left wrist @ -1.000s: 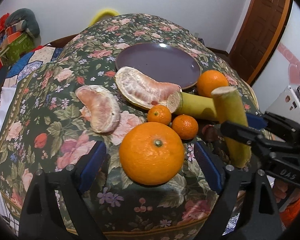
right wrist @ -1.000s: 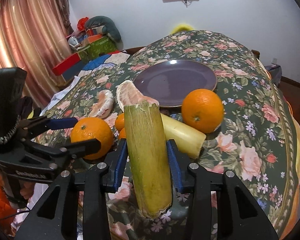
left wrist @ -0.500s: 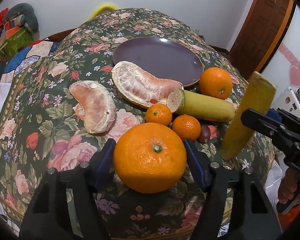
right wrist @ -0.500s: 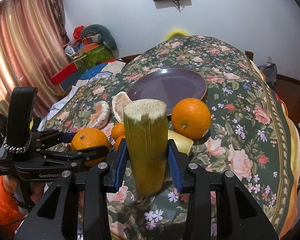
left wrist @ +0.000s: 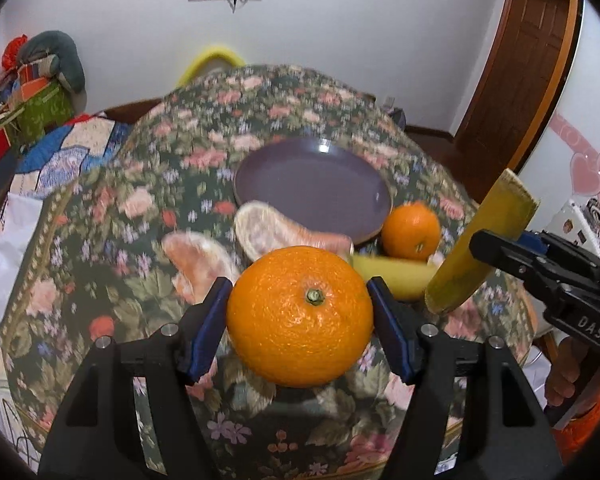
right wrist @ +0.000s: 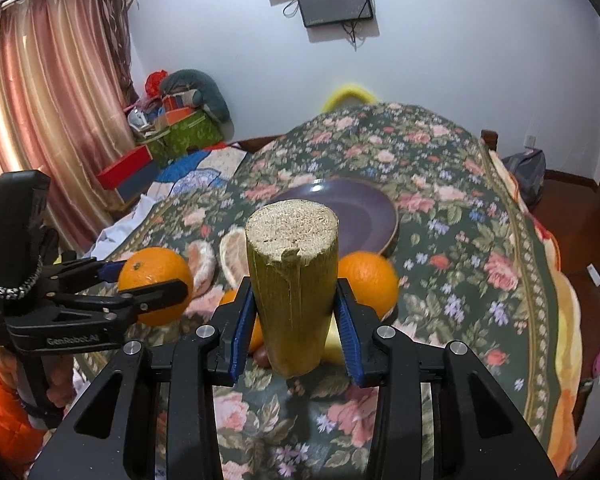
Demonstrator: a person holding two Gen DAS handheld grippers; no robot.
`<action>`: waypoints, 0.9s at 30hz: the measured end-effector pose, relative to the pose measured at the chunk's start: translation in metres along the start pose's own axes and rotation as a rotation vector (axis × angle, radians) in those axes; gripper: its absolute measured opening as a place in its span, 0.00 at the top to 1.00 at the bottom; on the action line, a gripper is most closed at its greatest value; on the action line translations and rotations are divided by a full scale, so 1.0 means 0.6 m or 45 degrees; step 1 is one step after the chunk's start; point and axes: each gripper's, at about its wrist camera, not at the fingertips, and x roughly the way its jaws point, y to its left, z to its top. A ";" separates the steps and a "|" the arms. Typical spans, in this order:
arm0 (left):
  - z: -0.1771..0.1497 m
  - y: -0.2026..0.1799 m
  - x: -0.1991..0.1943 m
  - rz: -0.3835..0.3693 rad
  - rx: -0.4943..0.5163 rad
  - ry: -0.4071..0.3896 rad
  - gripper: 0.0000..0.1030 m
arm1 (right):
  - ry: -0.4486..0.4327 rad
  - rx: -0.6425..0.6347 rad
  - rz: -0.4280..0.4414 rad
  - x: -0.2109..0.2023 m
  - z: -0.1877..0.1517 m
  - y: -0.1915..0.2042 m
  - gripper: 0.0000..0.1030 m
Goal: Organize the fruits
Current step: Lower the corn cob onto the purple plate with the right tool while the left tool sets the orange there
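My left gripper (left wrist: 298,294) is shut on a large orange (left wrist: 300,320), with both blue pads pressed to its sides, and holds it above the floral tablecloth. The right wrist view shows that same orange (right wrist: 152,276) at the left. A cut yellow-green sugarcane piece (right wrist: 292,280) stands nearly upright in my right gripper (right wrist: 294,294), which is shut on it. In the left wrist view that cane piece (left wrist: 484,240) is at the right. Behind both lies an empty purple plate (left wrist: 312,184).
On the cloth in front of the plate lie two peeled pomelo segments (left wrist: 284,232), a second orange (left wrist: 410,232), another cane piece (left wrist: 388,276) and a small mandarin (right wrist: 230,298). Boxes and bags are piled by the curtain (right wrist: 180,128). A wooden door (left wrist: 520,72) is at the right.
The left jaws closed onto the big orange and lifted it off the cloth. The right gripper rose with the cane piece and tipped it more upright.
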 end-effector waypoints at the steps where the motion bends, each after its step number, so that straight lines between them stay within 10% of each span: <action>1: 0.007 -0.001 -0.004 -0.001 0.004 -0.015 0.34 | -0.010 0.000 -0.003 -0.002 0.004 -0.001 0.66; 27: 0.155 0.002 0.059 0.018 0.001 -0.172 0.34 | -0.118 -0.029 -0.091 0.065 0.115 -0.055 0.66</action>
